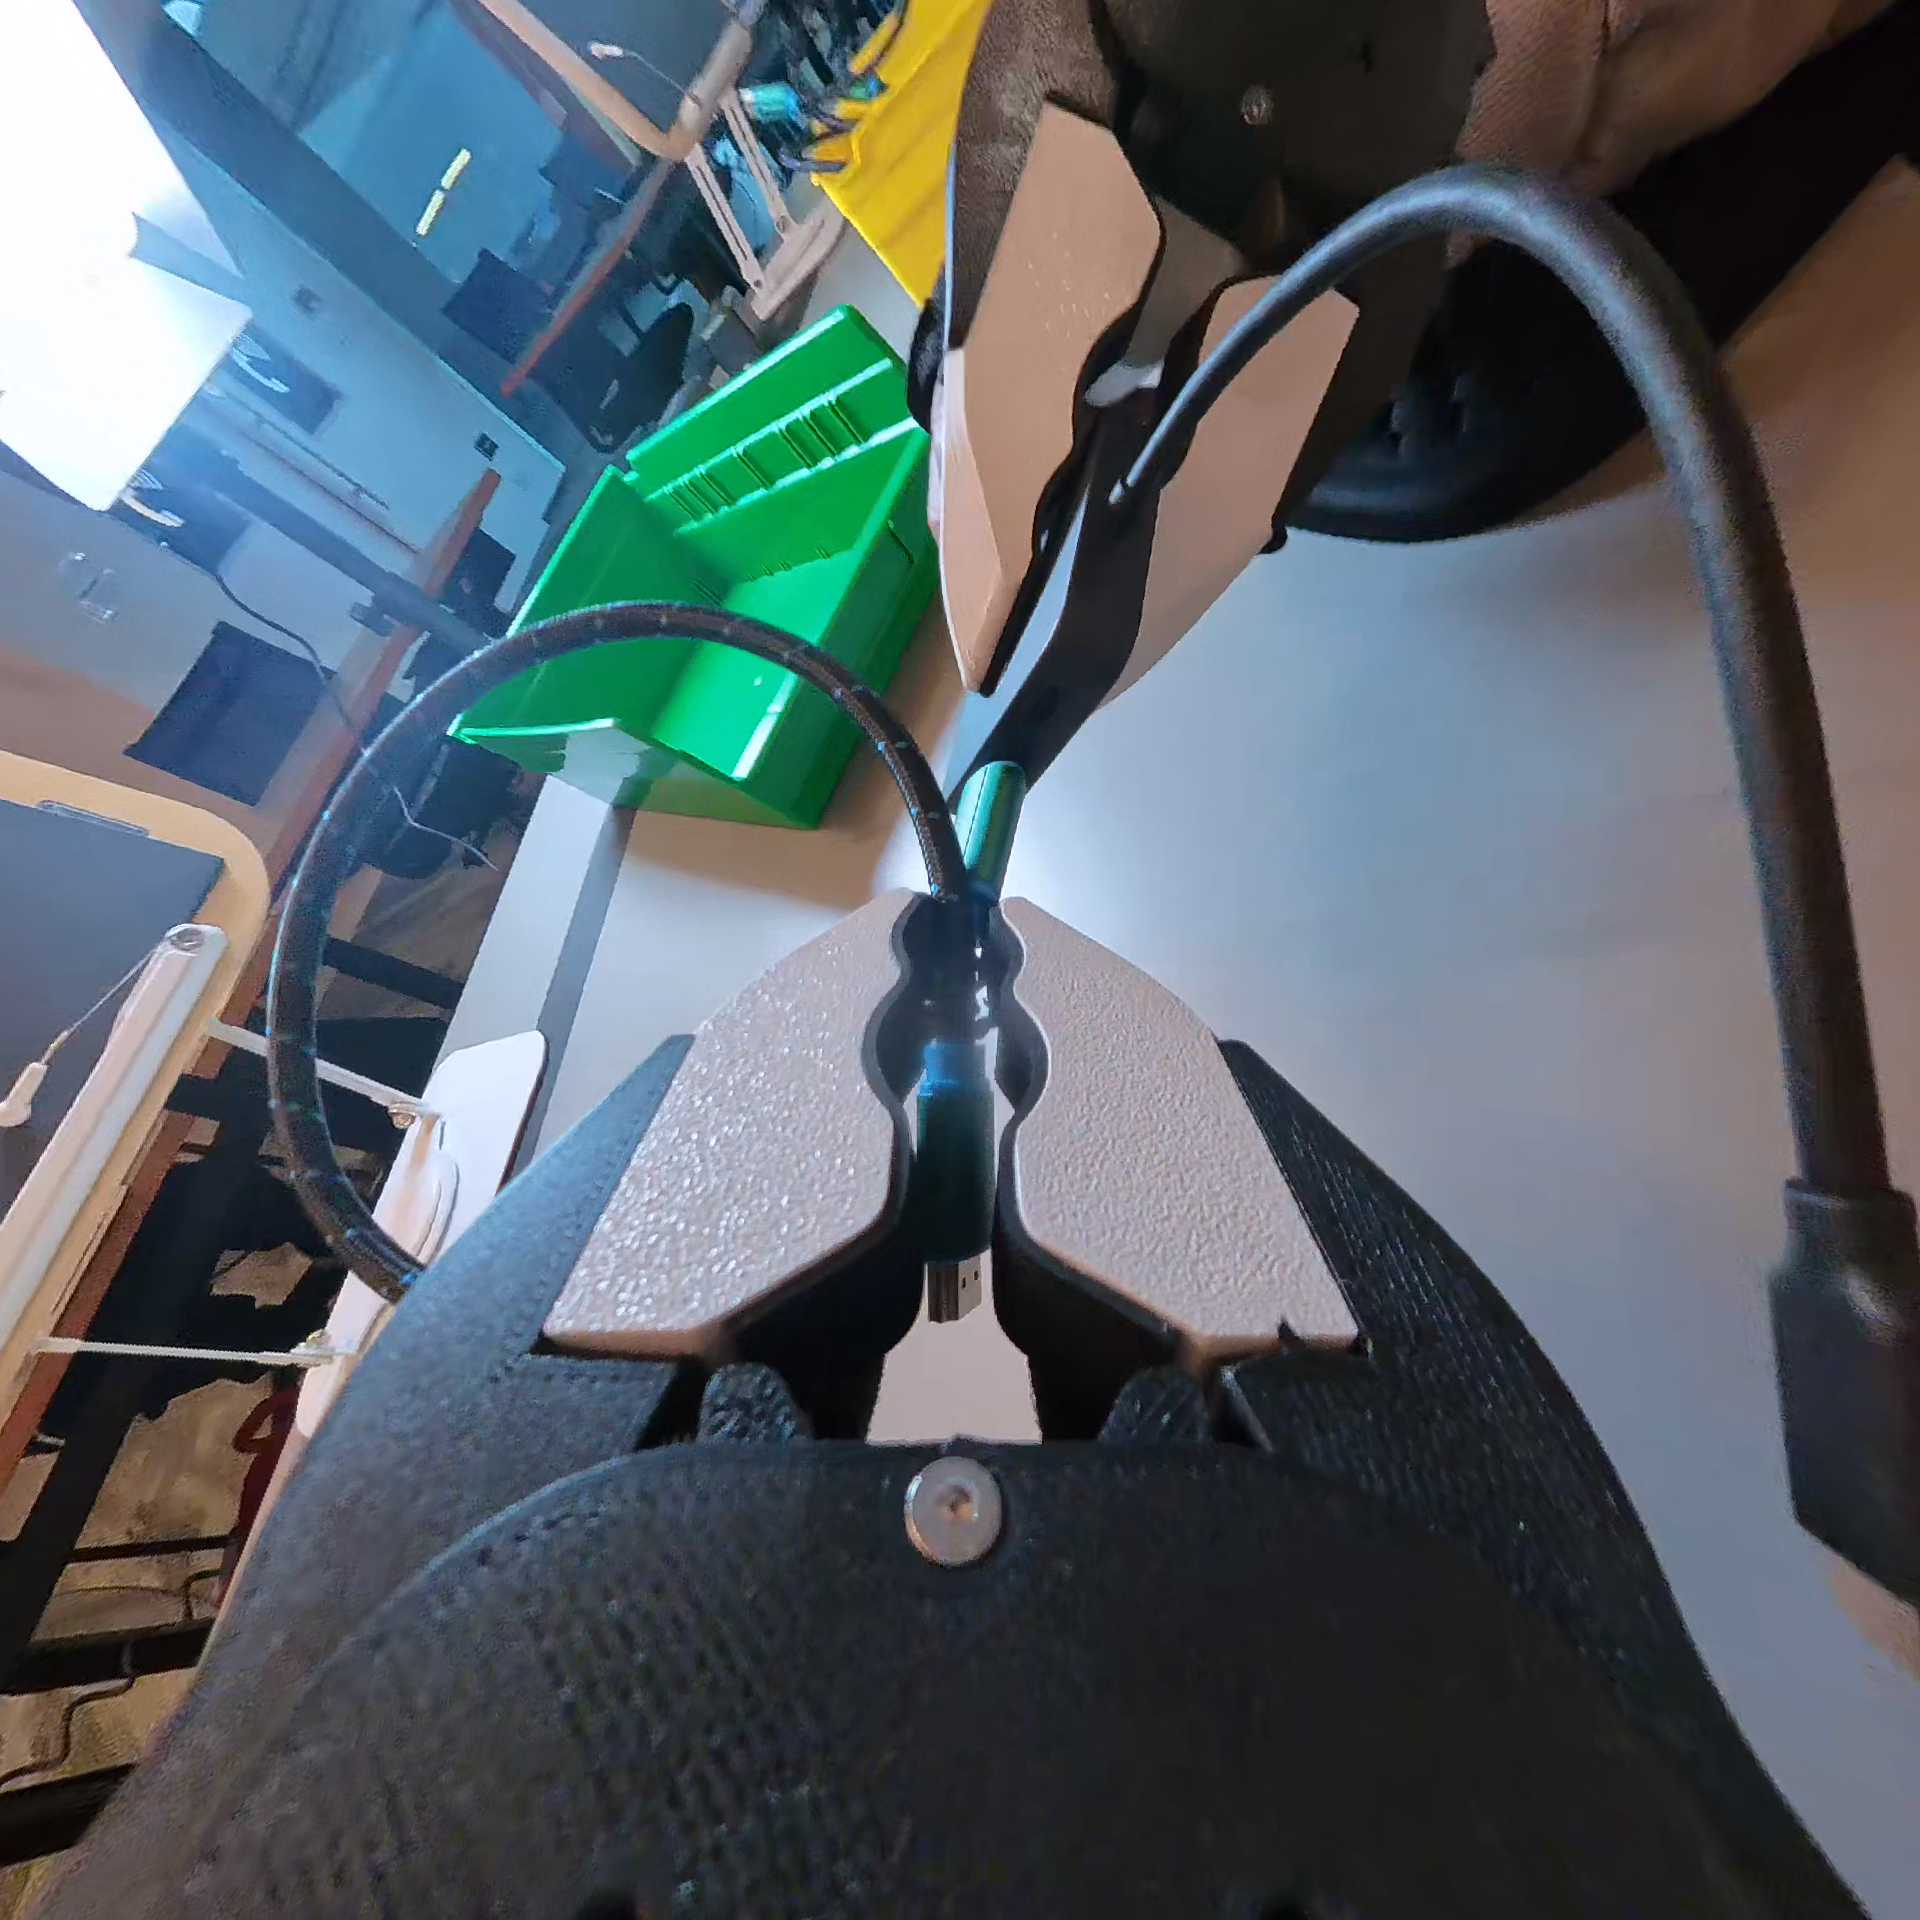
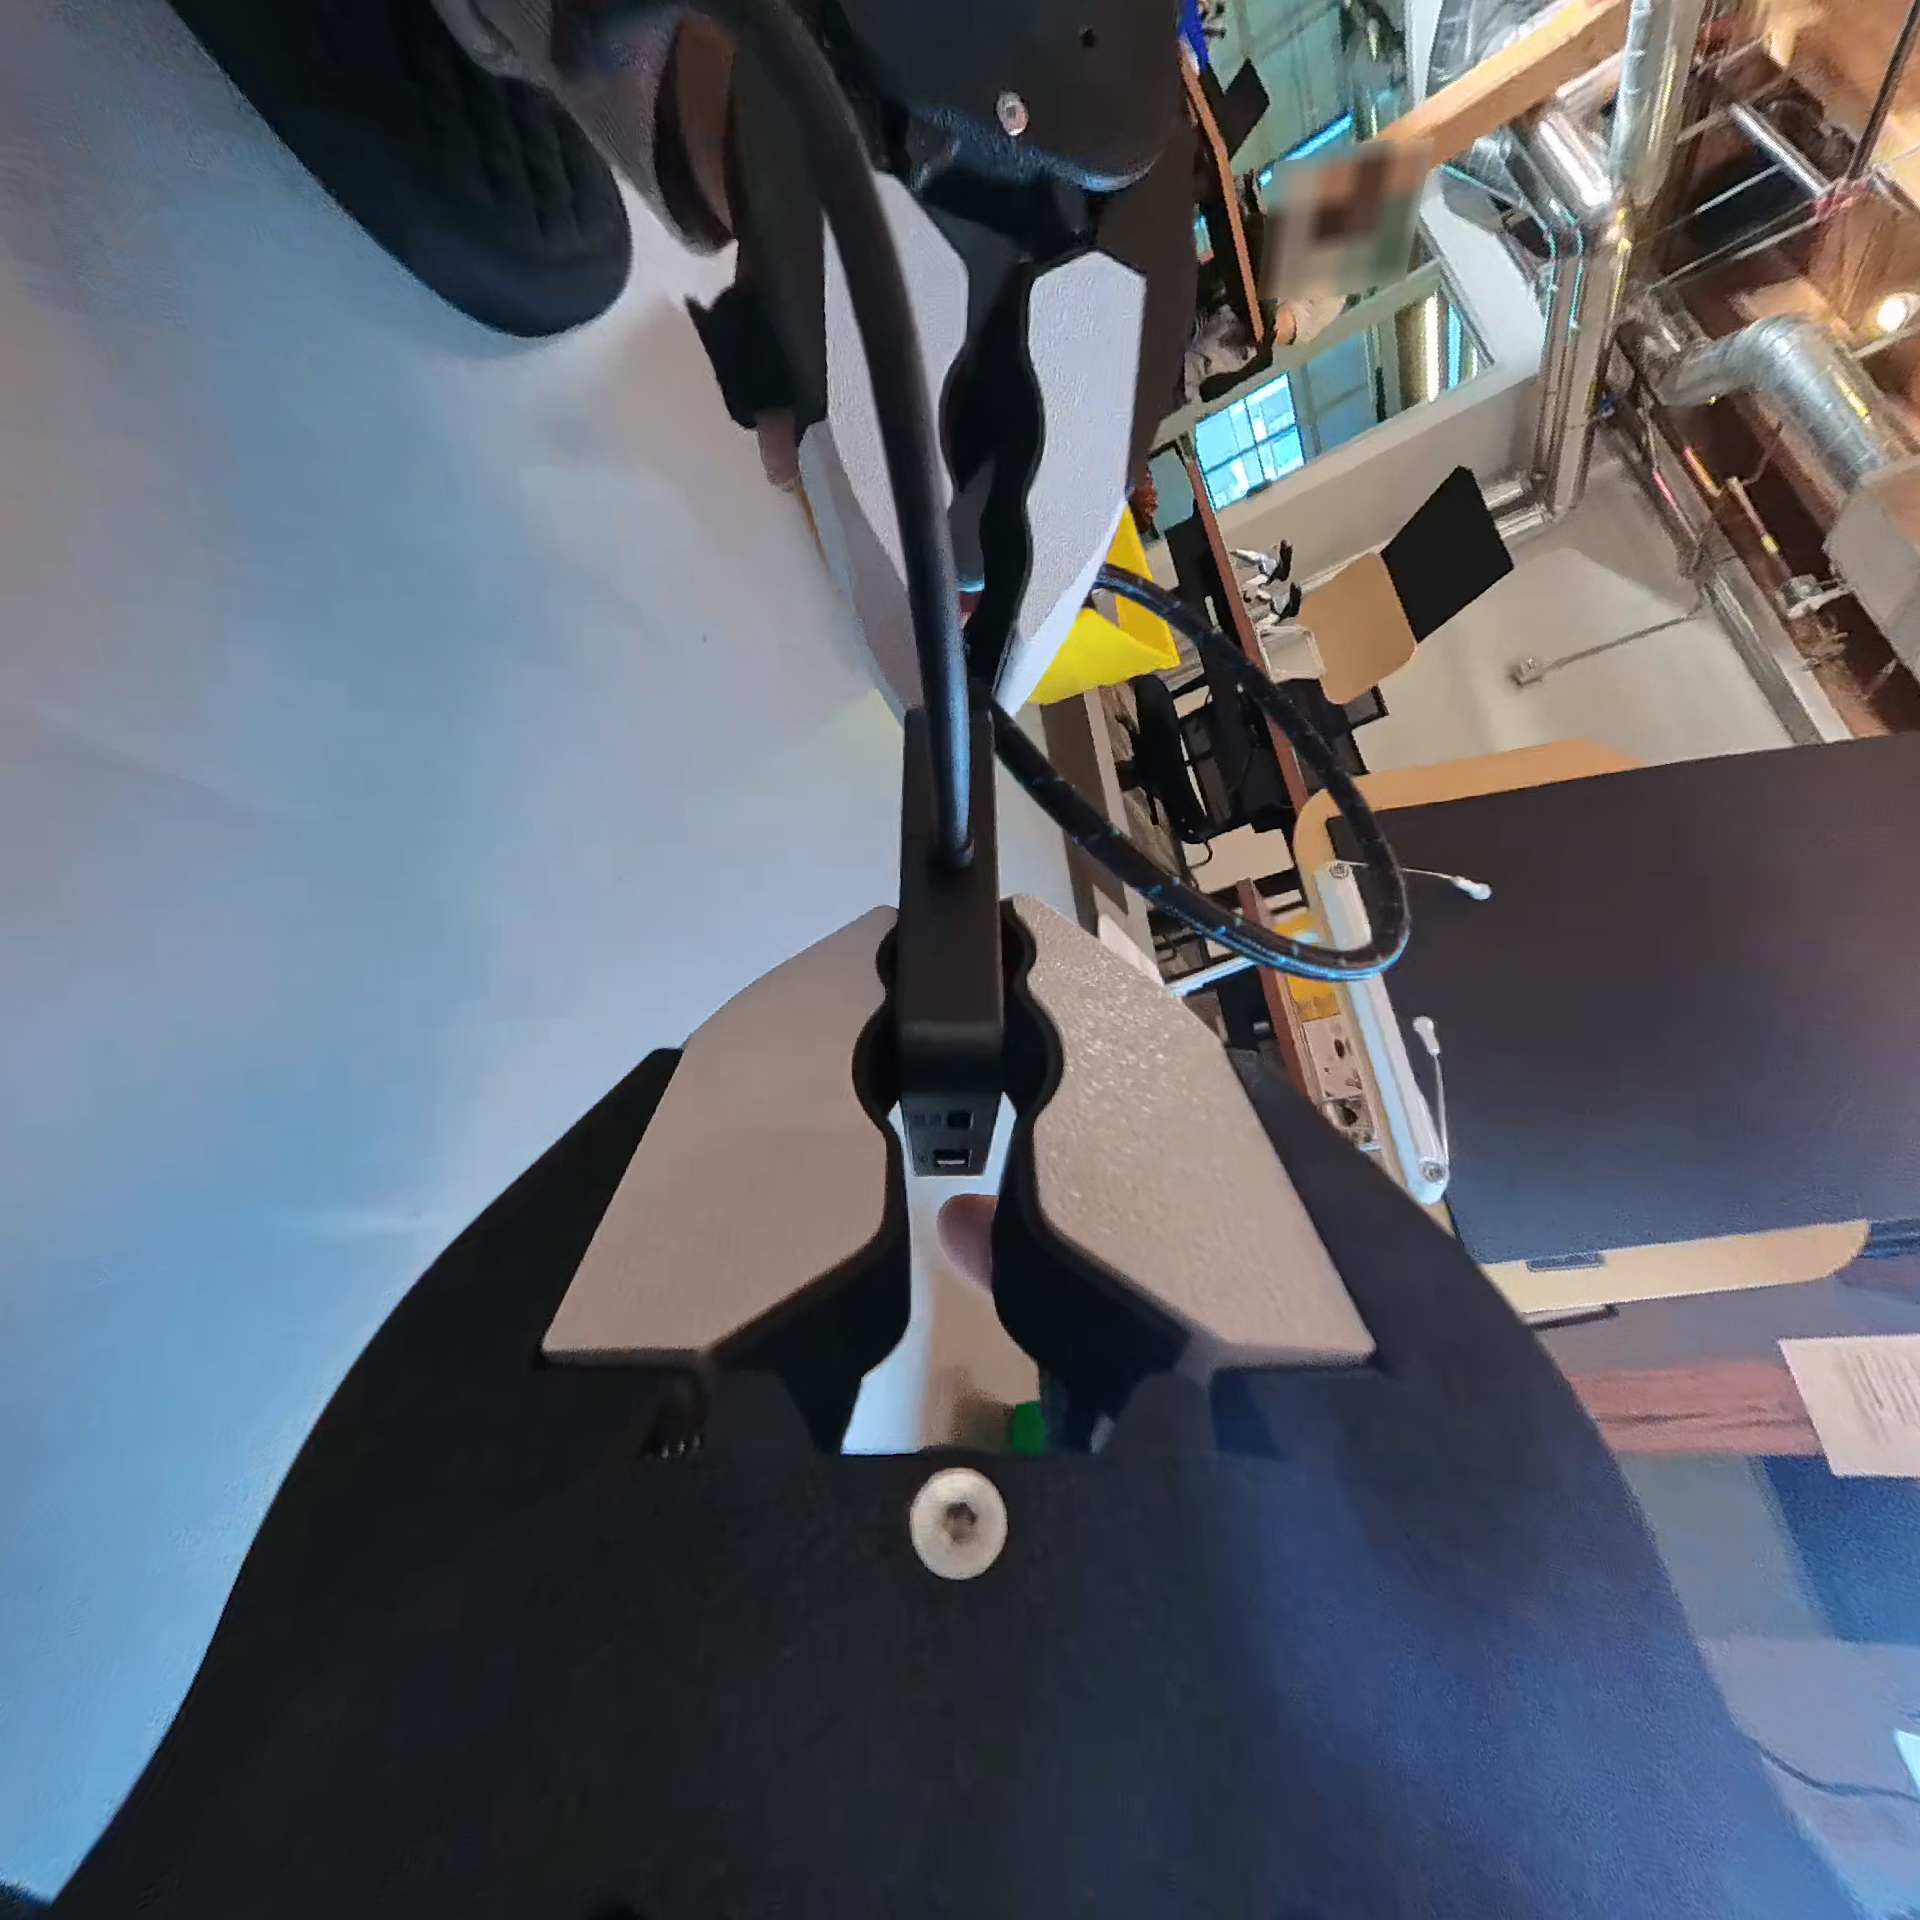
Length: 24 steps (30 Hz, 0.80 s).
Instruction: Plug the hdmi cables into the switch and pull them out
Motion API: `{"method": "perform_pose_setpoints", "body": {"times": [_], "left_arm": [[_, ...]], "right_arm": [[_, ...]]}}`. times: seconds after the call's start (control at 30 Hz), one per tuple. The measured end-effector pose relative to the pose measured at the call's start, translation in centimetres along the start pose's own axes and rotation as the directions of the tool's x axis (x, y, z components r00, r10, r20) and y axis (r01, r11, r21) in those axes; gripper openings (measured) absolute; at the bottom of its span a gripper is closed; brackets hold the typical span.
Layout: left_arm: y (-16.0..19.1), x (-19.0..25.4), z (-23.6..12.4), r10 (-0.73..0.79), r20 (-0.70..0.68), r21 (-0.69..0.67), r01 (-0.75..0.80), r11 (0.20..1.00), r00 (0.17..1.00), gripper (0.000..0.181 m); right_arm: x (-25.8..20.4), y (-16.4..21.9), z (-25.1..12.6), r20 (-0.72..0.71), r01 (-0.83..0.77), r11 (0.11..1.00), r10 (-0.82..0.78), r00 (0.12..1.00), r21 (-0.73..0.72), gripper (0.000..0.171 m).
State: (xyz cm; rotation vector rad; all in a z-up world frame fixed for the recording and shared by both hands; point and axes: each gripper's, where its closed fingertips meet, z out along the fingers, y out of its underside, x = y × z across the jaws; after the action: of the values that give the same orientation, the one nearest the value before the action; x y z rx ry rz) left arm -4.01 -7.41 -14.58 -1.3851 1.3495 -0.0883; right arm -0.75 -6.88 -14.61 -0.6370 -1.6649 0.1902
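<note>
The braided HDMI cable point(image 1: 312, 914) is pinched at its green-sleeved connector point(image 1: 951, 1143) between the fingers of the left gripper point(image 1: 961, 935). The connector's long axis runs along the fingers, with its metal tip pointing back toward the camera. The cable arcs left in a loop, and its lower run is hidden behind the gripper body.

The switch point(image 2: 951, 997), a narrow black box, is clamped between the fingers of the right gripper point(image 2: 951, 935). Its long axis also lies along the fingers, and its port face points toward the camera. Port detail is too small to resolve. A smooth black cable point(image 2: 914, 416) leaves its far end and curves upward; its upper end is cut off at the frame edge.

Both grippers are held above a white table point(image 1: 1403, 831), facing each other. A green bin point(image 1: 748, 623) rests near the table's far edge, well apart from both grippers. Motion blur obscures the black plug point(image 1: 1860, 1382) at the right edge of the left wrist view.
</note>
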Motion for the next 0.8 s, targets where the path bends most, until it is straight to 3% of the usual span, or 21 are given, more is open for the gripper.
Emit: {"method": "perform_pose_setpoints", "body": {"times": [0.47, 0.8], "left_arm": [[2.3, -0.6, 0.9, 0.104, 0.069, -0.216, -0.087, 0.972, 0.992, 0.010], [4.4, -1.0, 1.3, 0.002, 0.061, -0.195, 0.010, 0.981, 0.998, 0.011]], "right_arm": [[-0.5, 1.9, 1.3, -0.005, 0.054, 0.993, -0.055, 0.998, -0.107, 0.014], [-0.9, 3.5, 1.5, 0.021, 0.047, 0.982, -0.044, 0.999, -0.183, 0.014]]}}
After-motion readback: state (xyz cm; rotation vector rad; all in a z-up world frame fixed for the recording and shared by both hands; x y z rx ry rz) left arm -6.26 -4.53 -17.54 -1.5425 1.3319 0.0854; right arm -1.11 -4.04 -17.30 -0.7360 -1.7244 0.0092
